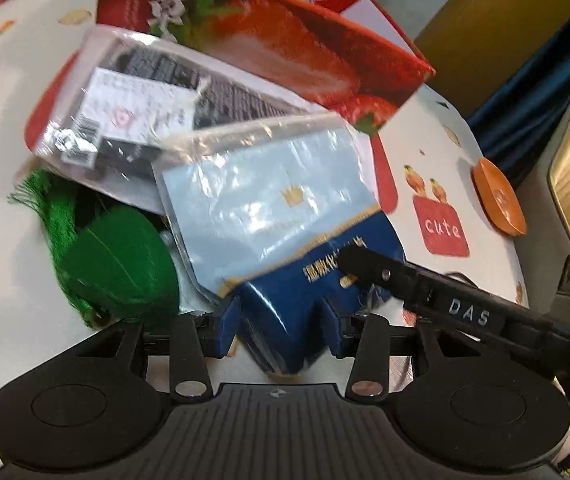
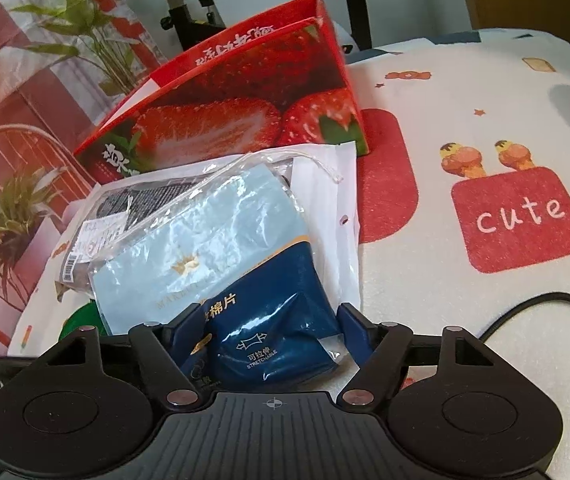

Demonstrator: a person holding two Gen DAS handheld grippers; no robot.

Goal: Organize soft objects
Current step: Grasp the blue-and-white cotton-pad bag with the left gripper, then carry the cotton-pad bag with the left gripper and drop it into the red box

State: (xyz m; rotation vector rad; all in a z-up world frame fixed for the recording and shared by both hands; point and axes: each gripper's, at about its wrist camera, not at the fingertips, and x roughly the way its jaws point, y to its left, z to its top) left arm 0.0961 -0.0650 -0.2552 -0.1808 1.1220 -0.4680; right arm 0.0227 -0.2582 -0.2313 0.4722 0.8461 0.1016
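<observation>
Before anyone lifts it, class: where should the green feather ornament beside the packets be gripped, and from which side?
Grip the feather ornament on its broad rounded blade, coming from the open tablecloth side at its left. Its right edge sits under the blue packet that the left gripper pinches, and its tassel end lies partly under the dark packet. The blade is flat and exposed, probably the easier pinch.

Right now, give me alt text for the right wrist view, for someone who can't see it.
The right gripper has its blue fingers around a blue cotton-pad packet lying on a clear bag of dark fabric. Behind stands a strawberry-printed red box, all on a cartoon-patterned tablecloth.
</observation>
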